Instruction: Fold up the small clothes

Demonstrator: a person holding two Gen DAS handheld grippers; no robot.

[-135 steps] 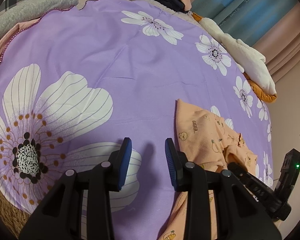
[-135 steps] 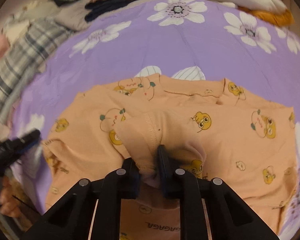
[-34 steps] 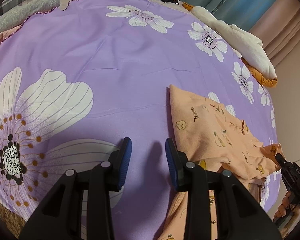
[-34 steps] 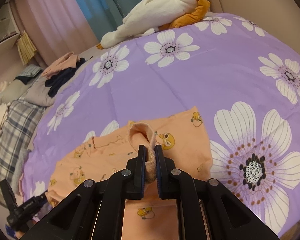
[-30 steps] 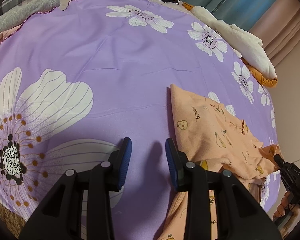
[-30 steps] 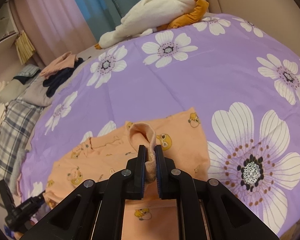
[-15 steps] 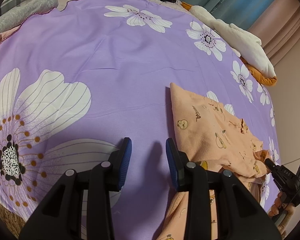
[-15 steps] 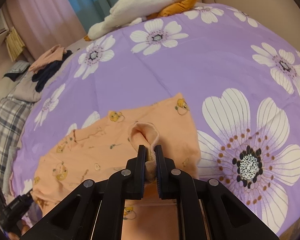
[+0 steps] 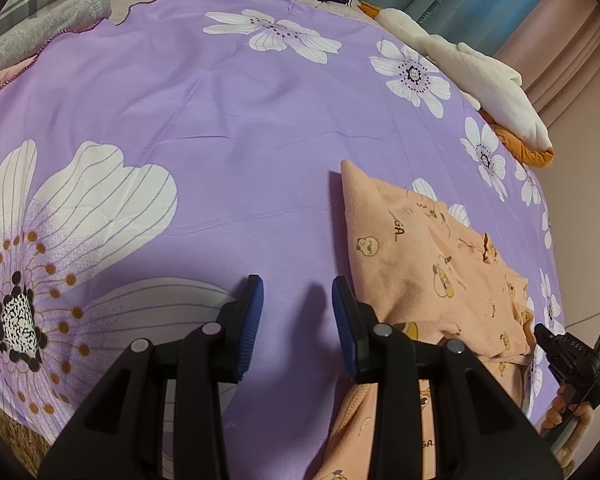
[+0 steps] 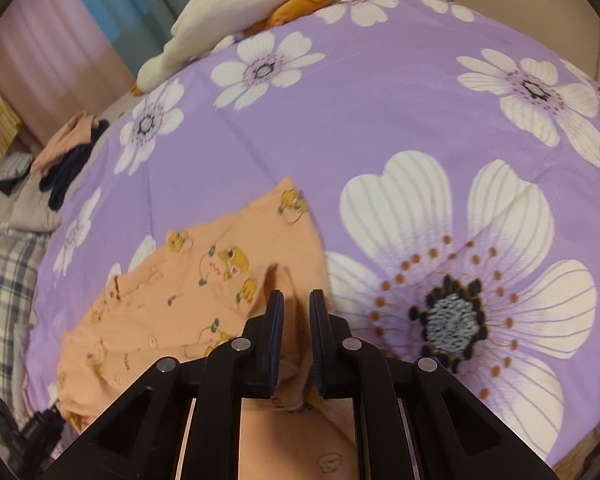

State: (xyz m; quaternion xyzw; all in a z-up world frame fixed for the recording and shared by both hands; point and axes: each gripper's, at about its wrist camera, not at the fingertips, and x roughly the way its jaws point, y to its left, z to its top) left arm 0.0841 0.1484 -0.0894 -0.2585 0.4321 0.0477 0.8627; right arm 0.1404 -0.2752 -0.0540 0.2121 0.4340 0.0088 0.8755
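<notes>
Both tongs hang low over the bed. Left tongs point(image 9: 297, 312) stand wide apart with nothing between the blue pads, over bare purple floral bedsheet point(image 9: 228, 128); the peach printed baby garment point(image 9: 428, 276) lies just beside their right finger, its pointed corner reaching up the bed past the tips. Right tongs point(image 10: 296, 312) are parted only narrowly, and a raised fold of the same garment point(image 10: 204, 280) sits in the gap between the pads (whether the pads touch the cloth I cannot tell). From there the garment spreads flat to the left and toward the far side, with more of its cloth running under the tongs near the lower edge of the view.

A large white flower print point(image 10: 460, 300) on the sheet lies just right of the right tongs. Farther off, a cream and orange plush toy point(image 10: 252, 12) rests at the bed's far edge, and a small pile of dark and pink clothes point(image 10: 68, 152) lies to the left beside a plaid blanket point(image 10: 4, 280). In the left wrist view, the right-hand device shows at the lower right edge, with fingers of the right hand point(image 9: 568, 412) wrapped around its handle.
</notes>
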